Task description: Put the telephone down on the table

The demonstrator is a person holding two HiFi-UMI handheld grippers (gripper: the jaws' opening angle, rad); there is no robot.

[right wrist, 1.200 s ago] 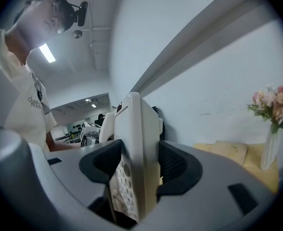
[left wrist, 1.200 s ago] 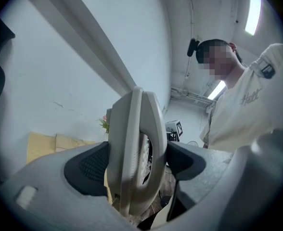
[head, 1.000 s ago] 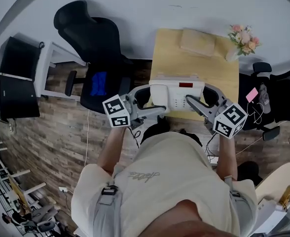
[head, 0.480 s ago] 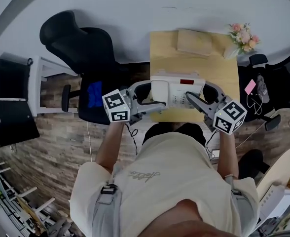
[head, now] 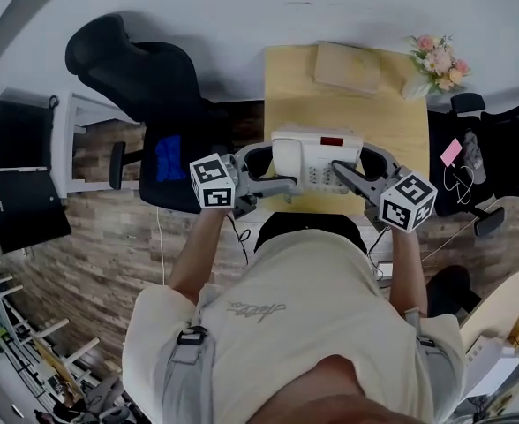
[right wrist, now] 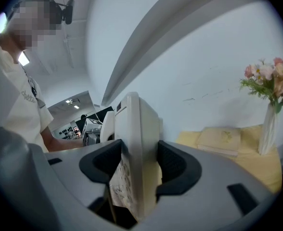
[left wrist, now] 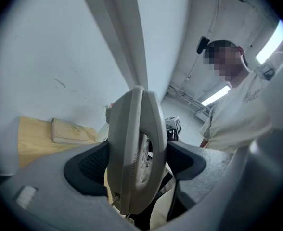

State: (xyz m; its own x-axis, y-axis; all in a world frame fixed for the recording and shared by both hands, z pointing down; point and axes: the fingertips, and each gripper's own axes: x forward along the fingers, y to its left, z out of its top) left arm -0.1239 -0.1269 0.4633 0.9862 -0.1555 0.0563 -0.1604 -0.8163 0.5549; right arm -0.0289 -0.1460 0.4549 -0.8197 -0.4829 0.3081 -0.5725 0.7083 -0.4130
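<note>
A white desk telephone [head: 317,160] hangs over the near edge of the small wooden table [head: 290,95], held from both sides. My left gripper [head: 282,182] is shut on its left end, where the handset [left wrist: 136,153] fills the space between the dark pads. My right gripper [head: 341,173] is shut on the telephone's right end, and the keypad body [right wrist: 134,162] stands edge-on between its pads. Whether the telephone touches the tabletop cannot be told.
A tan book [head: 346,66] lies at the table's far side, and a white vase of pink flowers [head: 434,64] stands at its far right corner. A black office chair [head: 145,78] is left of the table. Cables and a pink item [head: 451,153] lie to the right.
The telephone and both grippers have shifted slightly farther over the table. The grip on both ends is unchanged.
</note>
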